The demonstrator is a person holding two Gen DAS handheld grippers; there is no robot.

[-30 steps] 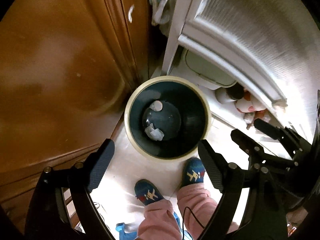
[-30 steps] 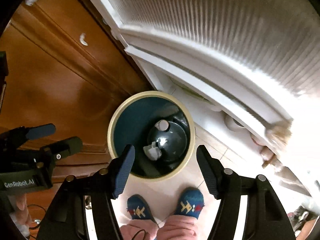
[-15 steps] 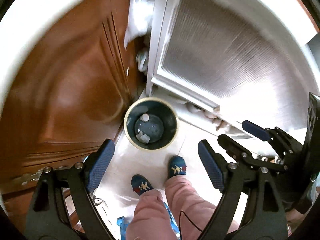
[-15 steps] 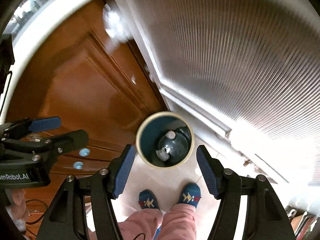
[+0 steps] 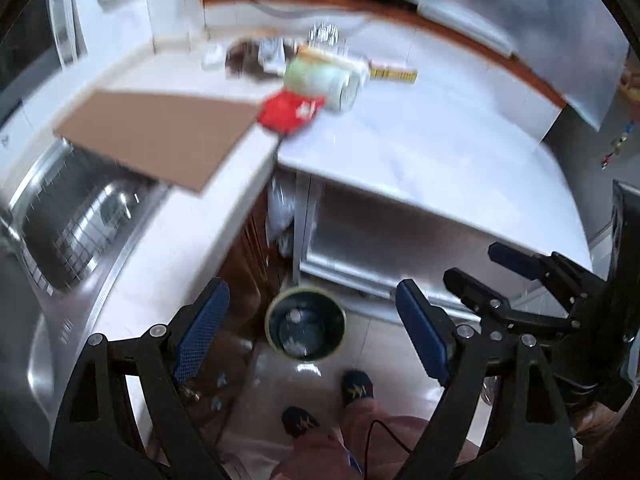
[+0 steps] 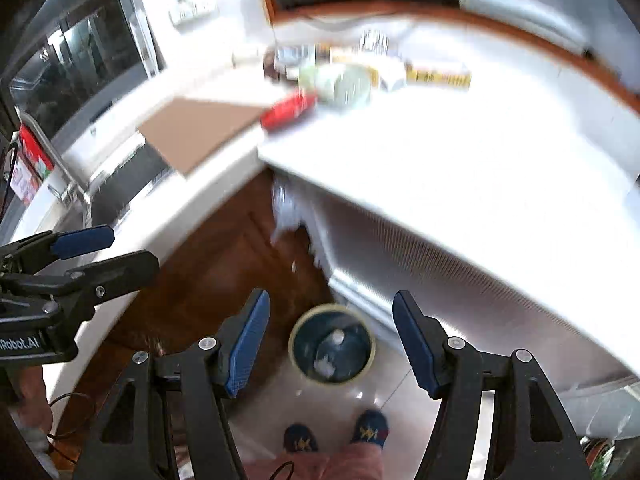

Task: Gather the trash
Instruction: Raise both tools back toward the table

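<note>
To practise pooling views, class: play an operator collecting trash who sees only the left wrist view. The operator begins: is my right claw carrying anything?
Observer: No. In its own view the right claw is open, with only the bin on the floor showing between its pads.
Operator: Is there anything on the far left that I miss?
Observer: Yes. The right wrist view shows a red-and-white thing at its left edge. It is too blurred to name.

Both your wrist cameras look steeply down from above counter height, side by side. They share the trash bin (image 5: 306, 329) (image 6: 331, 343) on the floor and the countertop's (image 5: 420, 148) (image 6: 460, 152) corner.
</note>
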